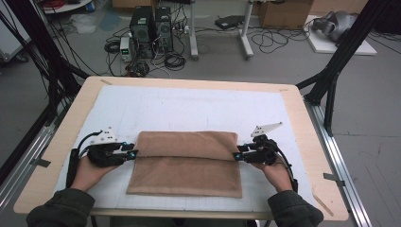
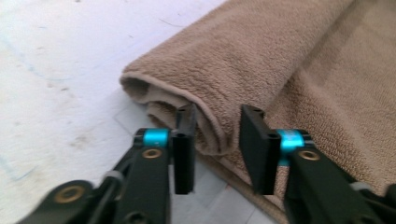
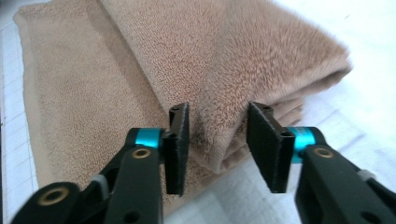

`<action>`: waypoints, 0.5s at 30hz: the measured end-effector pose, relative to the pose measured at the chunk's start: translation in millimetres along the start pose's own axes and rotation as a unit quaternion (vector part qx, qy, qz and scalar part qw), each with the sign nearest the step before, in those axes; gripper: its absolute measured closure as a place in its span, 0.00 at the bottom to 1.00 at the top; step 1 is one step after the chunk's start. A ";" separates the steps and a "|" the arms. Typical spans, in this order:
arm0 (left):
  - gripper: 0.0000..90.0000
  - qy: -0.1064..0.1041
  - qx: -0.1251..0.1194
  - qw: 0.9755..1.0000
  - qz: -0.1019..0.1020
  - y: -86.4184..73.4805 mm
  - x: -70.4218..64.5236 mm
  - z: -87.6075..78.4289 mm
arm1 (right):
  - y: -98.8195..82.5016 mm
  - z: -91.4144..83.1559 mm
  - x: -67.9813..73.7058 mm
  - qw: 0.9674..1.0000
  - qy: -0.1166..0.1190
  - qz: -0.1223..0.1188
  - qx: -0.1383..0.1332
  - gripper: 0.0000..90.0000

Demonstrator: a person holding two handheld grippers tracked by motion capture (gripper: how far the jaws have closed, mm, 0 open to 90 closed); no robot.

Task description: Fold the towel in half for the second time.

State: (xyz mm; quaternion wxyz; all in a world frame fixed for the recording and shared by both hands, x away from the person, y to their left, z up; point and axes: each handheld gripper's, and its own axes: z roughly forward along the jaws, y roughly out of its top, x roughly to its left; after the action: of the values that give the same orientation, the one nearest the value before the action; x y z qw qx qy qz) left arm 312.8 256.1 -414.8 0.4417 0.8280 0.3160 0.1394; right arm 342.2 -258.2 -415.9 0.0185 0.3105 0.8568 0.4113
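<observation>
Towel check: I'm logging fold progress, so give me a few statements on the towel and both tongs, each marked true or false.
1. The towel is brown and lies on the white mat. True.
2. The far part of the towel is folded over toward the person. True.
3. The left tongs are clamped tight on the fold. False: the jaws stand apart, with the folded edge between them and the pads not pressing.
4. The right tongs are at the towel's right end. True: its fold edge sits between their open jaws.
5. The towel hangs in the air. False: it rests flat on the mat.
6. Both tongs are at the towel's near corners. False: they are at the ends of the fold line.
</observation>
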 end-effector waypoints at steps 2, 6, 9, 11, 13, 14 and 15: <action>0.65 0.003 -0.012 1.000 -0.011 4.9 5.3 -4.5 | 5.1 -5.2 -1.0 1.000 -0.010 0.000 -0.010 0.55; 0.61 0.009 -0.021 0.999 -0.024 21.7 15.6 -2.6 | 21.6 -7.4 -5.4 0.999 -0.034 -0.007 -0.018 0.49; 0.58 0.009 -0.019 0.999 -0.034 33.6 22.4 9.8 | 35.1 -0.9 -12.1 0.999 -0.048 -0.009 -0.015 0.46; 0.56 0.015 -0.015 0.999 -0.037 38.6 26.9 20.9 | 42.0 7.1 -17.9 0.999 -0.050 -0.008 -0.009 0.44; 0.52 0.019 0.002 0.999 -0.048 40.2 32.5 33.7 | 46.8 15.8 -24.7 0.999 -0.050 -0.003 -0.004 0.42; 0.50 0.026 0.013 0.998 -0.053 40.0 35.2 40.0 | 48.2 20.0 -28.0 0.999 -0.045 0.004 -0.003 0.41; 0.49 0.025 0.021 0.998 -0.061 38.9 37.9 45.6 | 48.4 24.2 -31.5 0.999 -0.044 0.006 -0.002 0.41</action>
State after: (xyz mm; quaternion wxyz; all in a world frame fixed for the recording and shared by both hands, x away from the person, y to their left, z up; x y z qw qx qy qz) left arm 380.5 235.2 -410.8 0.4236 0.8127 0.3795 0.1263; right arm 399.5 -236.0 -404.4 0.0540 0.3337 0.8524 0.3990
